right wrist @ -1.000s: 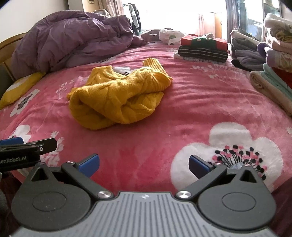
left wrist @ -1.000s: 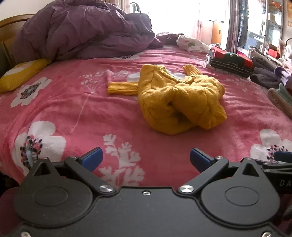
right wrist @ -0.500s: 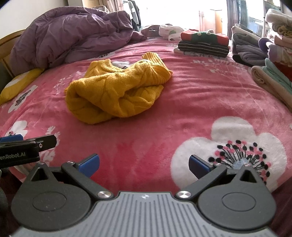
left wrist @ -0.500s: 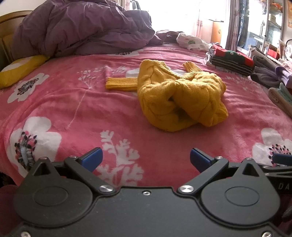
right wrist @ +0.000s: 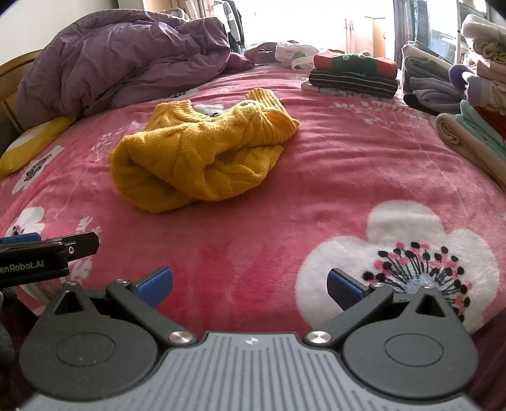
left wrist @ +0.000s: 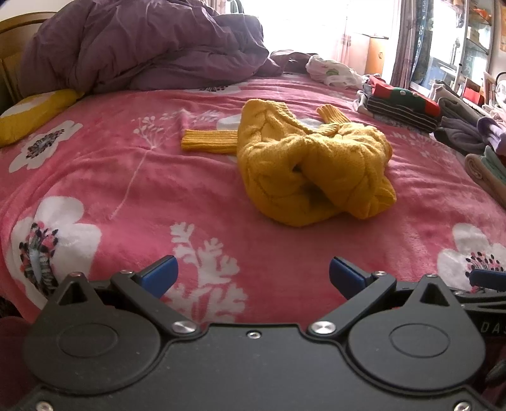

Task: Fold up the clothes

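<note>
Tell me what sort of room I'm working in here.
Most likely a bedroom: a bed under a pink floral blanket, a bunched purple duvet by the wooden headboard, and a yellow sweater awaiting folding.

Garment: a crumpled mustard-yellow cable-knit sweater (right wrist: 202,158) lay on the pink floral fleece blanket (right wrist: 316,196).
Right gripper (right wrist: 249,286): blue-tipped jaws stood wide apart, empty, well short of the sweater.
Background: a rumpled purple quilt (right wrist: 126,66); a folded stack of striped and red-green clothes (right wrist: 354,76).
</note>
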A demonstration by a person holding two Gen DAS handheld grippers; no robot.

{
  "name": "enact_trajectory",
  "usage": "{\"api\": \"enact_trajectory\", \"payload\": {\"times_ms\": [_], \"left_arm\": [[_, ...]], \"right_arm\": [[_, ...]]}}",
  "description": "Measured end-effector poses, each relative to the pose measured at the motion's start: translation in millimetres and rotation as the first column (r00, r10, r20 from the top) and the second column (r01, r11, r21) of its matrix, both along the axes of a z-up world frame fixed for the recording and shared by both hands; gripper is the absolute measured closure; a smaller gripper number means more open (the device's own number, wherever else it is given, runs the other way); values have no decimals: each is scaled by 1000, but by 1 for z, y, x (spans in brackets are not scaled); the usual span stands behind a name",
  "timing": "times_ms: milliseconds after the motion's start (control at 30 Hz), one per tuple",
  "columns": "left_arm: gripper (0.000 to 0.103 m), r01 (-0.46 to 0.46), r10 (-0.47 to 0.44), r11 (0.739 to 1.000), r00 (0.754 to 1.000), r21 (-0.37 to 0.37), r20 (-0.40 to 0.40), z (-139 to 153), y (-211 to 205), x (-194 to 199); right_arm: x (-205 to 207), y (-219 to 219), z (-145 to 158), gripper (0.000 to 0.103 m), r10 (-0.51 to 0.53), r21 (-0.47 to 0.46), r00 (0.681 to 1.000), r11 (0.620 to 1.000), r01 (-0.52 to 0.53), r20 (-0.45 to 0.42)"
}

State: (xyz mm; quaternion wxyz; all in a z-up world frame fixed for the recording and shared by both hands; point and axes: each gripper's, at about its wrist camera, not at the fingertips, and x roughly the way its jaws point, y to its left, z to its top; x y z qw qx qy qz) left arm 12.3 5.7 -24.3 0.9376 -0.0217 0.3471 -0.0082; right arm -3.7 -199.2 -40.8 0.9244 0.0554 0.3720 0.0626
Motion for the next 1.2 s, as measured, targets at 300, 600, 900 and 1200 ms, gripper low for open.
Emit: {"api": "enact_trajectory", "payload": {"times_ms": [300, 600, 900, 1200], "left_arm": [[0, 3, -3, 1000, 1000, -1, -4, -1, 0, 0], [0, 6, -6, 1000, 1000, -3, -6, -1, -1, 0], [0, 10, -10, 1000, 1000, -7, -8, -2, -1, 2], [0, 31, -32, 998, 999, -59, -17, -2, 8, 13]], "right_arm": [[2, 0, 0, 0, 0, 0, 1000, 1000, 0, -6], [2, 0, -1, 0, 3, 3, 1000, 1000, -3, -10], [2, -1, -3, 0, -4, 9, 1000, 1000, 4, -15], [5, -6, -1, 0, 38, 71, 999, 997, -40, 29]]}}
